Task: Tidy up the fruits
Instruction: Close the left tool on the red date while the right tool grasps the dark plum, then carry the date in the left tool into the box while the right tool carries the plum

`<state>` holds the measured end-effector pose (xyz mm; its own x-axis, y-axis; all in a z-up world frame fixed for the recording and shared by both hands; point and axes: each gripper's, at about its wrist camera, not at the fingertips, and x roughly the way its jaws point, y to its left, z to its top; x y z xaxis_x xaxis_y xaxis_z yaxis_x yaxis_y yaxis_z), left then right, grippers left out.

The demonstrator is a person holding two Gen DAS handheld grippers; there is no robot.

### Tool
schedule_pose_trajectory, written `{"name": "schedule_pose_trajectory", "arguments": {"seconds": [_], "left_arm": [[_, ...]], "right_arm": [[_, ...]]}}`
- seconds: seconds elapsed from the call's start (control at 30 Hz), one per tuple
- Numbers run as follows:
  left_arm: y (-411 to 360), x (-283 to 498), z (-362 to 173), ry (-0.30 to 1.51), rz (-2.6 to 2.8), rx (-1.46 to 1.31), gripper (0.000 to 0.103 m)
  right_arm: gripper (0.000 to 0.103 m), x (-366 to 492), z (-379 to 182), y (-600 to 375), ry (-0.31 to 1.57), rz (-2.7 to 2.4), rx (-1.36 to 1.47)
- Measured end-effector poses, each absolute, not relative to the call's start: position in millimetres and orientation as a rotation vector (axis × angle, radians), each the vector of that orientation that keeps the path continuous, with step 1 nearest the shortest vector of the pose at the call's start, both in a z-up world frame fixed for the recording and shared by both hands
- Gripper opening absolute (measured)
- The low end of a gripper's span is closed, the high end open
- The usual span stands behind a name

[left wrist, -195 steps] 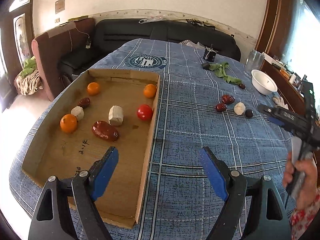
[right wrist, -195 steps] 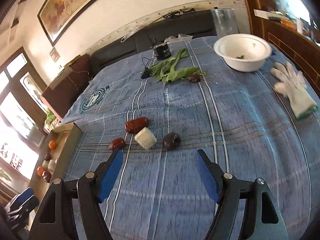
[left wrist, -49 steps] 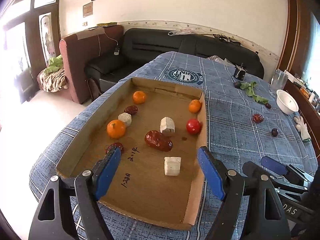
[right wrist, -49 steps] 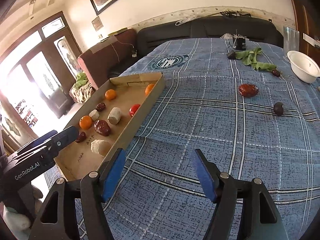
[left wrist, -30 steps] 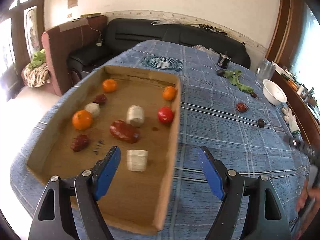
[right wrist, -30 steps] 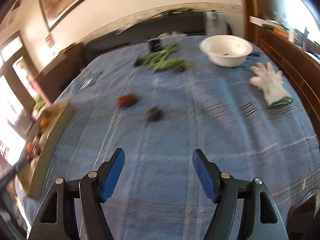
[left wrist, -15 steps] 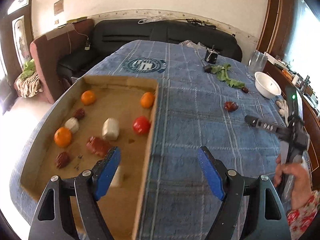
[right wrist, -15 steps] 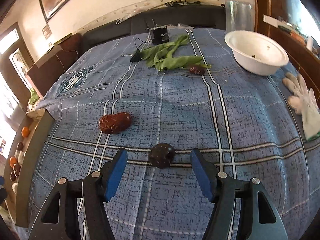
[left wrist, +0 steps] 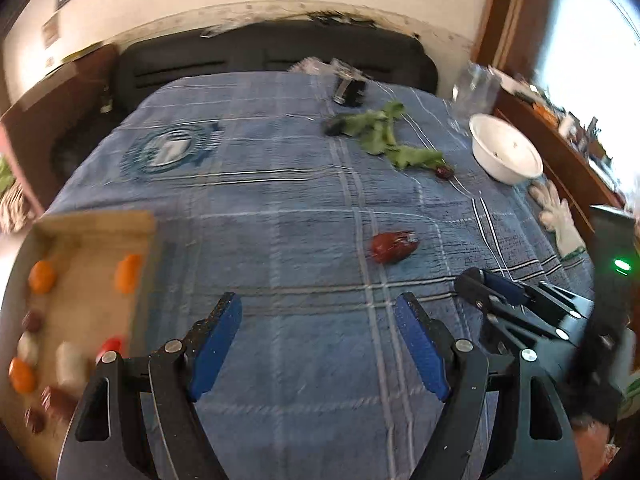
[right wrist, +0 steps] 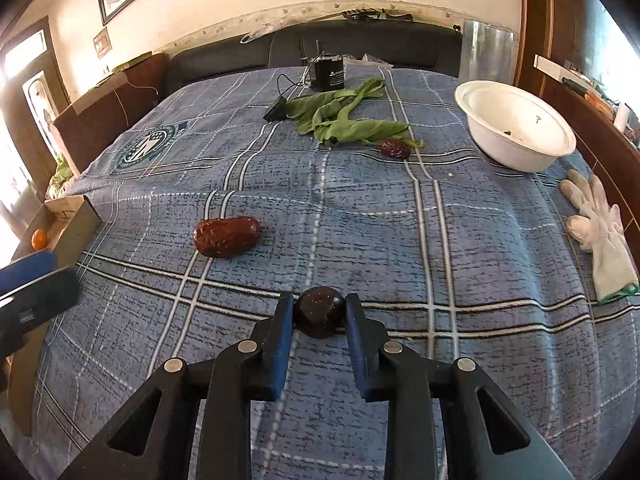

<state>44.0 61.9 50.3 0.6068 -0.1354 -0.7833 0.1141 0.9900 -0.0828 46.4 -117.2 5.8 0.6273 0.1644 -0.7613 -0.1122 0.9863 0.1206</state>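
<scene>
The right hand-held gripper [right wrist: 319, 317] has just pinched the small round dark fruit [right wrist: 319, 316], ready for the cardboard tray [left wrist: 92, 224]; the left hand-held gripper [left wrist: 318, 344] stays spread.

Tray [left wrist: 96, 224] sits at table's left edge, fruits [left wrist: 127, 268] in it. Date [right wrist: 226, 237] lies mid-table, right of tray. Round fruit [right wrist: 319, 311] lies nearer, to date's right. Leaves [right wrist: 344, 124] lie behind, small date [right wrist: 395, 149] touching them. Bowl [right wrist: 520, 160] sits far right, glove [right wrist: 600, 232] before it.

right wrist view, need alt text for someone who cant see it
The right gripper is shut on a small dark round fruit on a blue plaid tablecloth. A reddish-brown date lies beyond to the left; green leaves and a white bowl sit farther back.
</scene>
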Motion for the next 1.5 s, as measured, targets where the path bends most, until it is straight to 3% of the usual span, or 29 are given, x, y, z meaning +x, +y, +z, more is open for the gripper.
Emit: {"name": "schedule_pose_trajectory", "arguments": {"seconds": [0.43,0.53,0.6,0.63,1.1,1.5], "left_arm": [[3.6,104.7,16.5,0.911,-0.227,0.129,0.076],[-4.5,106.2,9.6,0.920,-0.231,0.155,0.062],[-7.7,105.3,8.4,0.904,-0.241,0.151,0.040],[-8.6,104.4,8.6,0.899,-0.239,0.153,0.038],[15.1,45.8,39.7,0.871,-0.268,0.045,0.037],[139.9,-50.6,68.7,0.784,-0.081,-0.135,0.038]], "right_arm": [[0.027,52.6,2.2,-149.6,0.913,0.177,0.209],[0.027,53.2,2.1,-149.8,0.913,0.178,0.216],[0.027,53.9,2.0,-149.7,0.913,0.178,0.216],[0.027,54.0,2.0,-149.6,0.913,0.178,0.214],[0.027,40.7,15.5,-134.0,0.834,0.281,0.215],[0.027,23.3,24.5,-103.1,0.779,0.347,0.170]]}}
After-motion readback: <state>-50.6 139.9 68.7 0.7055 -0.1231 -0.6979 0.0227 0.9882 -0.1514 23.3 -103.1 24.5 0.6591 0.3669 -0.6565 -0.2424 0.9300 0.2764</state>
